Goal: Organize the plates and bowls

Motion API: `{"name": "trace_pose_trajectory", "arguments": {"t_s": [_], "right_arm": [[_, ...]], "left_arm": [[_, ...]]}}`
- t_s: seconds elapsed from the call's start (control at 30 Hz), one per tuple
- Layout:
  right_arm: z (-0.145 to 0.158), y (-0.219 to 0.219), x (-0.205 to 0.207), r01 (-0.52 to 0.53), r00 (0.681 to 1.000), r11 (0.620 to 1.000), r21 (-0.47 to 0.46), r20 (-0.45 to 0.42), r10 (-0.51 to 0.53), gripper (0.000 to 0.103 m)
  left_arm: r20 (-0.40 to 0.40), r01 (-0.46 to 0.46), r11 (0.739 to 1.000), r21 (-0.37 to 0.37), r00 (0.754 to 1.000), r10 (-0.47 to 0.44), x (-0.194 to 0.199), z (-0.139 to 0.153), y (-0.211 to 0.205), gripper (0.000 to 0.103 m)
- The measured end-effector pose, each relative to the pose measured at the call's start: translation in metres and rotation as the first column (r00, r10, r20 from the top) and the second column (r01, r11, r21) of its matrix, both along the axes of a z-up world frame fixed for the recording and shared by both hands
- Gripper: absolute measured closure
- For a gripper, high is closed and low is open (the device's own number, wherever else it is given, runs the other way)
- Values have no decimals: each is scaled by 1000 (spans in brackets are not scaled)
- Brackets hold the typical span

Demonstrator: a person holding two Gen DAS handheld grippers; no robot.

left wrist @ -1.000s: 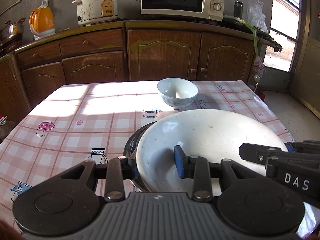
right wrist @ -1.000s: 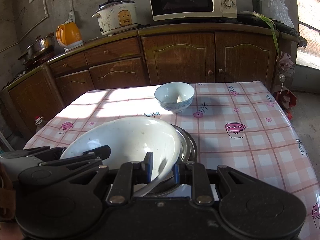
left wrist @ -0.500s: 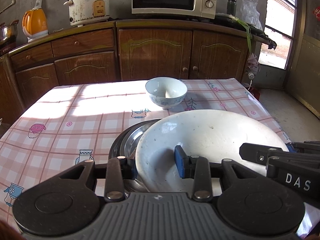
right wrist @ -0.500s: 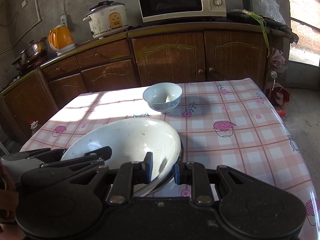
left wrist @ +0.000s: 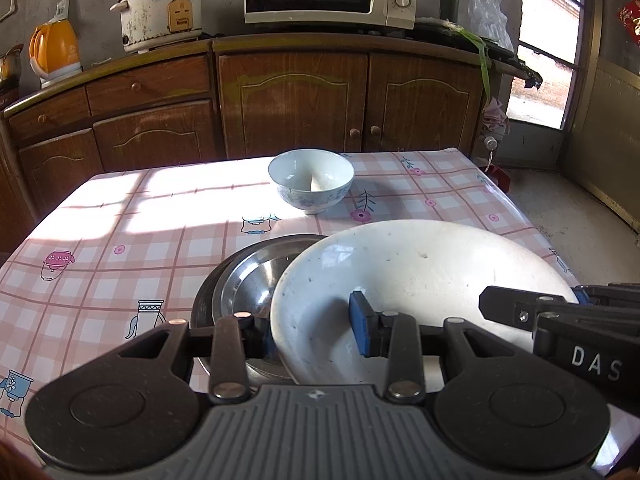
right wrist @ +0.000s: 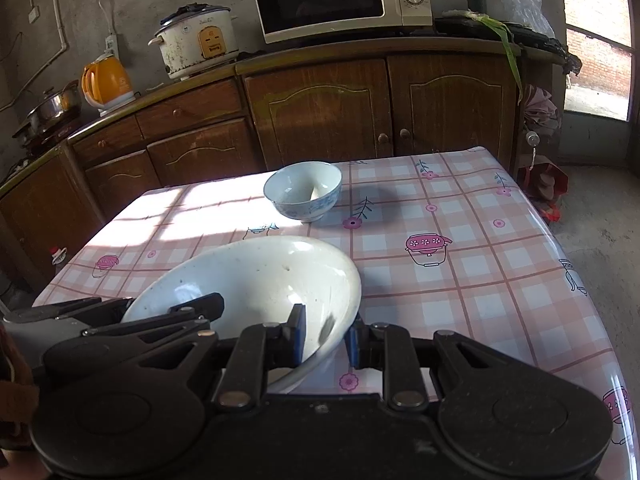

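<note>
Above the near part of the pink-and-white checked tablecloth [left wrist: 168, 216], a large white shallow bowl with small dark specks [left wrist: 408, 276] is carried between the two grippers, tilted rather than level. In the left wrist view its hollow faces up and toward the camera, the rim on the right riding higher than the rim on the left; its widest span runs from left to right across the picture. The left gripper [left wrist: 314, 330] is clenched on the bowl's left rim, one blue pad [left wrist: 358, 328] inside the hollow and the other finger outside below the edge. The right gripper [right wrist: 325, 334] is clamped on the opposite rim, its inner blue pad [right wrist: 298, 330] pressing the inside wall and the outer finger behind the edge. Each gripper shows in the other's view as a black linkage at the bowl's far side.

Nothing lies in the white bowl. Beneath its left edge, in the left wrist view, a round stainless steel plate [left wrist: 252, 280] rests on the table [right wrist: 472, 280] and looks to be nested in a second, darker metal dish; the white bowl overlaps it, and whether they touch cannot be told. Farther back, well apart from the grippers, a small pale blue patterned porcelain bowl [left wrist: 311, 180] stands upright in the sunlit patch, with something pale at its bottom that cannot be made out.
</note>
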State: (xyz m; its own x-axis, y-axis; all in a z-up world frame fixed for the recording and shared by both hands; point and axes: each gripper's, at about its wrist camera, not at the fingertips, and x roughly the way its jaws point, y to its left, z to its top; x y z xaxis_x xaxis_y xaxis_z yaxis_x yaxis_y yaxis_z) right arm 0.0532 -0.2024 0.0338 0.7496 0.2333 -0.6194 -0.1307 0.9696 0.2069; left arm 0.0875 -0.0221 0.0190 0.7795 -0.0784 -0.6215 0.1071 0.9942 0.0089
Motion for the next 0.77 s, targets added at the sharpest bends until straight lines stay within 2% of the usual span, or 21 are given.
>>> {"name": "trace_pose_trajectory", "arguments": {"t_s": [0.77], "right_arm": [[-22,16,21,-46,998,999,14,-46,47,76]], "left_arm": [[-27,-47,998,33,998,48,13,-14,13,67]]}}
